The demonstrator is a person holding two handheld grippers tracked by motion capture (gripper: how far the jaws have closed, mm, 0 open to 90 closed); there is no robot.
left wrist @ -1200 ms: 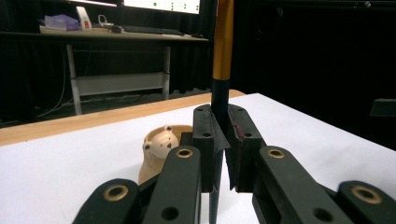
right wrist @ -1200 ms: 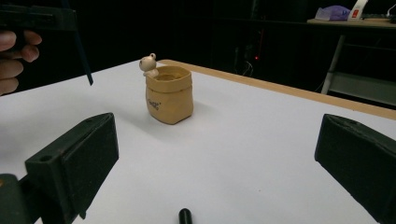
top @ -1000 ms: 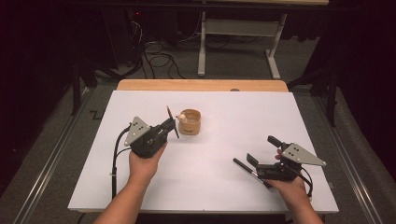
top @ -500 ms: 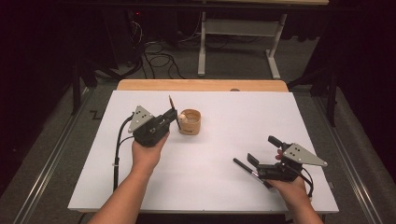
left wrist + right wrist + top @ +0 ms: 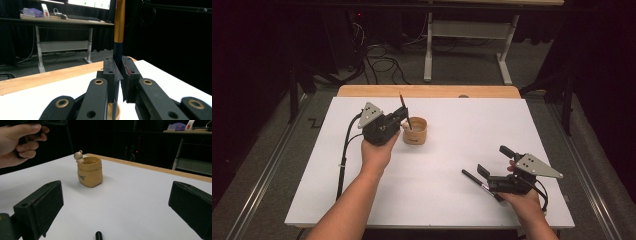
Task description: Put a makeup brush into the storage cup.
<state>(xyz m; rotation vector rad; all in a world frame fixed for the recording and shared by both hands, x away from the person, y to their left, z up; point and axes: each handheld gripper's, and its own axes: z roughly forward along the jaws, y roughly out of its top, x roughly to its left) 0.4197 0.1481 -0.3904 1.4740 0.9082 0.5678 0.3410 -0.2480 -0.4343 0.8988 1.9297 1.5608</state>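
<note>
My left gripper (image 5: 401, 118) is shut on a pen (image 5: 404, 109) with a yellow upper barrel and a dark lower part (image 5: 119, 27). The pen stands nearly upright, its lower end at the mouth of a small tan sack-shaped cup (image 5: 415, 132). Between the closed pads (image 5: 110, 75) the cup's rim (image 5: 117, 113) shows just beneath. My right gripper (image 5: 493, 161) rests open near the table's front right with nothing between its jaws. A black pen (image 5: 476, 180) lies on the white table just left of it, and its tip (image 5: 98, 235) shows between the open jaws, with the cup (image 5: 90, 172) farther off.
The white tabletop (image 5: 452, 150) has a wooden strip (image 5: 427, 91) along its far edge. Past the table stand a desk frame (image 5: 467, 35) and floor cables (image 5: 377, 57). The person's left hand (image 5: 20, 140) shows at the upper left of the right gripper view.
The left hand has carried the pen away from the person and slightly right, up to the cup; the pen now stands more upright over it. The right gripper has stayed put.
</note>
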